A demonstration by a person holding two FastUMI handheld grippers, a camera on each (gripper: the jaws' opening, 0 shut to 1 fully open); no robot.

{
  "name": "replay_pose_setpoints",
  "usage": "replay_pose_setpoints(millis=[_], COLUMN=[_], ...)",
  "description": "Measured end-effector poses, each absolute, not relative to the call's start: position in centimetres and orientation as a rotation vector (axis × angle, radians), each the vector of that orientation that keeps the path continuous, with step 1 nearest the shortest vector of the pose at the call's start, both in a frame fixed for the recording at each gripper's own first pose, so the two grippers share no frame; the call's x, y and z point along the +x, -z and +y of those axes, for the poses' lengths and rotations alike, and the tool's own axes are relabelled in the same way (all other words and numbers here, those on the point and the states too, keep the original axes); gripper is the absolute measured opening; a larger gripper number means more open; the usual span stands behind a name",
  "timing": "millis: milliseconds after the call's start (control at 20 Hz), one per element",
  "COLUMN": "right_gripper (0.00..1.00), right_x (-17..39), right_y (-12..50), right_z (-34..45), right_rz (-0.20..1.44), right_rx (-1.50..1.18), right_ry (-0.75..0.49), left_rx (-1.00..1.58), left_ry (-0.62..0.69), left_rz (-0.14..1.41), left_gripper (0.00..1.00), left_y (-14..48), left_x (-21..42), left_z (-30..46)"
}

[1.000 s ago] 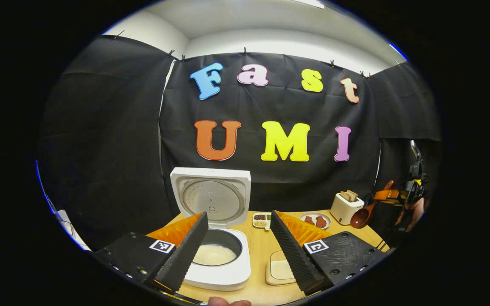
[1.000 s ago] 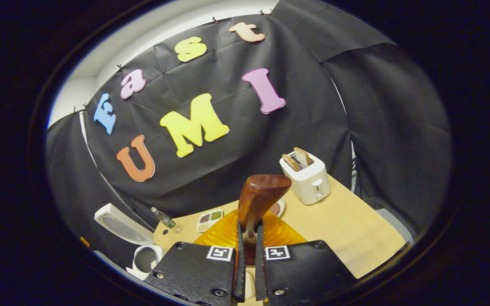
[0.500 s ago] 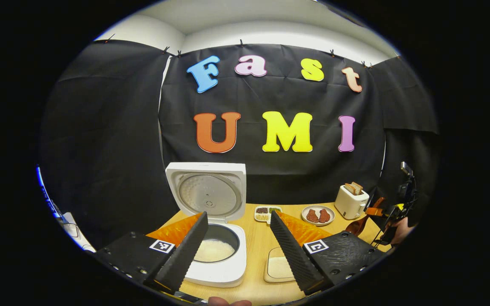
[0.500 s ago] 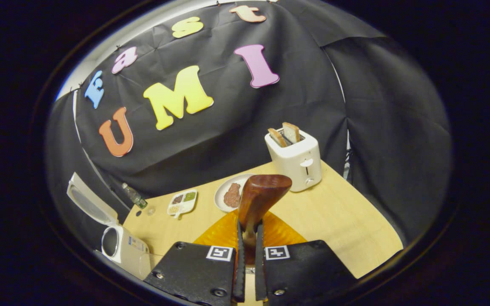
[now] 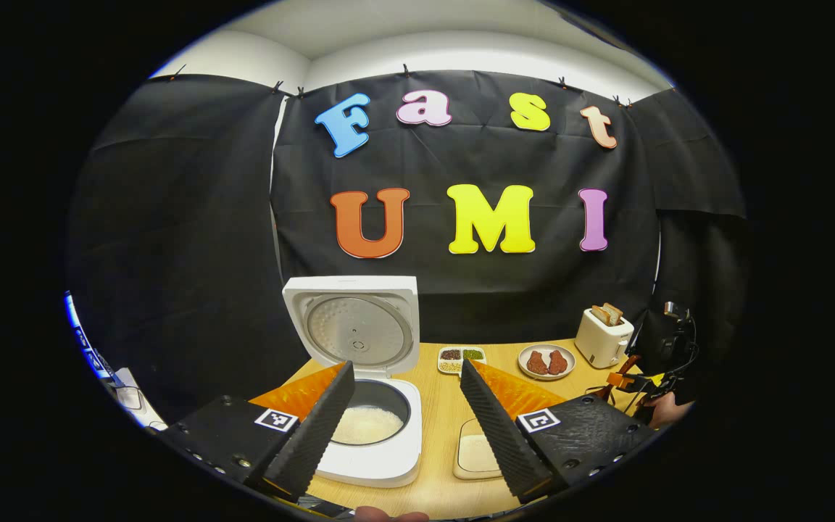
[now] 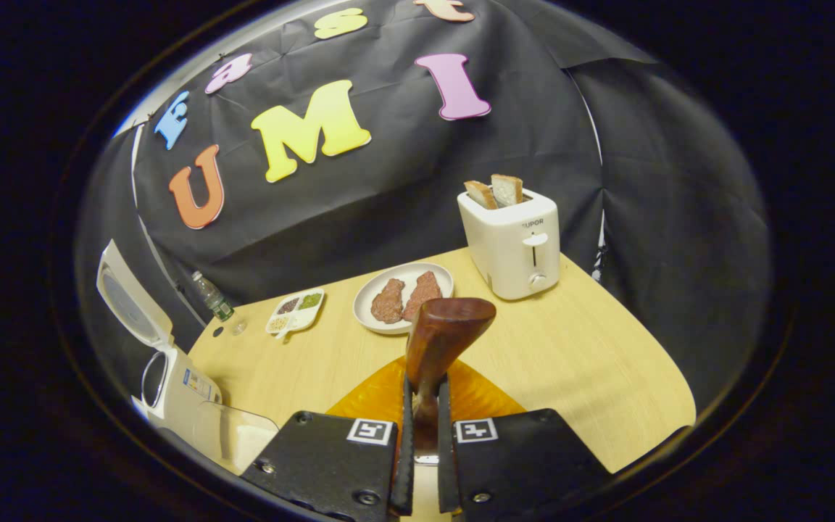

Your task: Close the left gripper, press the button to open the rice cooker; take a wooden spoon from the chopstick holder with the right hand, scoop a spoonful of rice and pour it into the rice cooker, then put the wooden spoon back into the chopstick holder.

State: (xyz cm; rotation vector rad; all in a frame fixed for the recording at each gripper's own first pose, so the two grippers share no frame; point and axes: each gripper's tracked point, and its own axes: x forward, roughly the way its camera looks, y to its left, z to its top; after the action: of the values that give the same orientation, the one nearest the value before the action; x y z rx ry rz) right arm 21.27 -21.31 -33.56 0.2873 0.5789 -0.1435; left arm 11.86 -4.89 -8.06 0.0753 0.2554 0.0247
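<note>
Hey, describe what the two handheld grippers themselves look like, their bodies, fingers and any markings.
The left gripper has two black blocky bodies, each bearing a square black-and-white tag, with orange ribbed panels behind wedge-shaped fingers whose inner faces are ridged. The right gripper is built alike: black bodies with screws, two square tags, an orange ribbed panel. Seen farther off in the left gripper view, it carries black cabling.

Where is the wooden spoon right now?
In the right gripper view, the wooden spoon is clamped between the right gripper's fingers, bowl raised above the table, just in front of the meat plate.

You can read one brand, "SUPOR", on the toaster (image 6: 513,245) front, just above its lever; nothing else is legible.
</note>
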Motion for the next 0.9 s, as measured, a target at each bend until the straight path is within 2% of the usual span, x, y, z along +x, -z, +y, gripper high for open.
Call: replay_pose_setpoints(millis=[150, 250, 300, 350, 400, 500, 600, 650, 700, 750, 900], right_gripper=[0.22, 0.29, 0.49, 0.53, 0.68, 0.86, 0.85, 0.90, 0.99, 0.96, 0.96], right_x=[21.3, 21.3, 21.3, 21.4, 21.3, 21.2, 21.0, 20.8, 20.8, 20.5, 19.5], right_y=[33.3, 32.1, 31.5, 30.5, 29.6, 26.9, 23.9, 22.4, 20.9, 19.4, 15.2], right_z=[-20.9, -20.7, -20.8, -20.8, -20.7, -21.4, -22.0, -22.1, -22.1, -22.2, -22.2], right_rz=[0.577, 0.558, 0.549, 0.537, 0.522, 0.477, 0.424, 0.399, 0.374, 0.350, 0.280], right_rx=[0.298, 0.259, 0.232, 0.215, 0.206, 0.185, 0.157, 0.144, 0.132, 0.119, 0.081], right_ry=[0.131, 0.118, 0.116, 0.112, 0.111, 0.124, 0.137, 0.135, 0.133, 0.132, 0.131], left_rx=[0.091, 0.088, 0.087, 0.094, 0.101, 0.096, 0.077, 0.069, 0.062, 0.056, 0.082], left_ry=[-0.040, -0.035, -0.033, -0.034, -0.037, -0.041, -0.051, -0.055, -0.057, -0.057, -0.062], left_rz=[0.248, 0.224, 0.212, 0.198, 0.185, 0.155, 0.124, 0.105, 0.084, 0.063, -0.001], left_gripper=[0.95, 0.96, 0.96, 0.95, 0.96, 0.96, 0.96, 0.96, 0.96, 0.96, 0.96], left_y=[7.5, 6.6, 6.1, 5.4, 4.9, 3.5, 2.2, 1.5, 0.6, 0.0, -2.7], left_x=[12.0, 12.3, 12.4, 12.7, 13.1, 13.8, 14.6, 15.0, 15.5, 15.9, 17.9], left_z=[-4.5, -4.7, -4.6, -4.3, -3.8, -2.9, -1.9, -1.5, -1.0, -0.6, 0.3])
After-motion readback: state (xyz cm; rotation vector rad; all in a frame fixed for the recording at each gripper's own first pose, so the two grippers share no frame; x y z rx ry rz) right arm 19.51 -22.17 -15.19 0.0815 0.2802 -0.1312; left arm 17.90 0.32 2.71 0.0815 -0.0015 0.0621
